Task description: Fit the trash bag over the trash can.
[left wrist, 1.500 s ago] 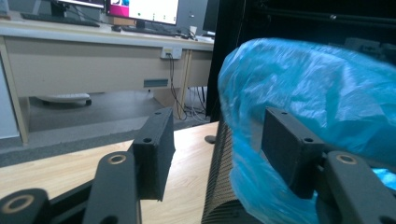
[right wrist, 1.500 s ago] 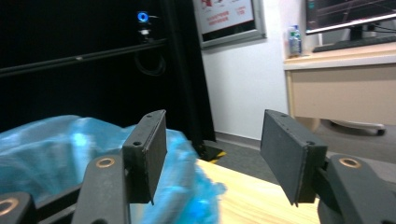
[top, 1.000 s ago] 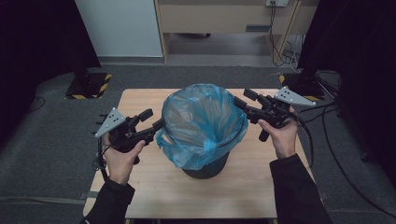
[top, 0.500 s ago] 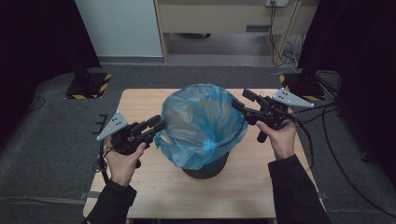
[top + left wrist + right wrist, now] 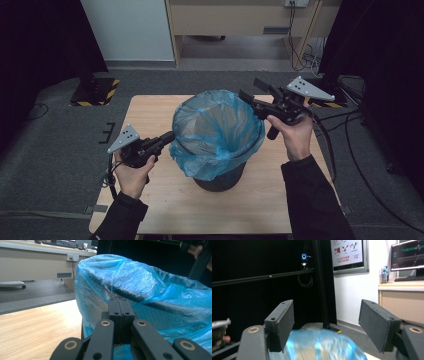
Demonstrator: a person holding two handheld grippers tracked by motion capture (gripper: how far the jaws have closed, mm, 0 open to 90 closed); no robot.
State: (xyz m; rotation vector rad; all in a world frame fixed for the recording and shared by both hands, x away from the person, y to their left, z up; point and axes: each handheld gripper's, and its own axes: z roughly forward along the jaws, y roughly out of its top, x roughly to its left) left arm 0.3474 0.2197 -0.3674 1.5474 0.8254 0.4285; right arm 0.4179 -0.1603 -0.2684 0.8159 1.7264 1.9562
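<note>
wooden table [image 5: 150,112] on grey carpet [image 5: 55,145]; yellow-black striped base [image 5: 95,92] far left; monitor [image 5: 408,255] and poster [image 5: 348,253] on wall.

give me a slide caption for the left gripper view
Left hand-held gripper, jaws shut against the blue bin bag near the bin's rim, above the wooden table.

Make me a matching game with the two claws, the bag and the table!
Things:
1. left claw
2. right claw
3. bin bag
4. table

What fits:
A. light wood
B. wide open, nothing between its jaws, up above the bag's rim
C. blue, crinkly, lining the dark bin
D. shut, at the bag's side

Pairs: 1-D, 2-B, 3-C, 4-A. The left claw's jaws have just been closing; the right one's have just been opening.
</note>
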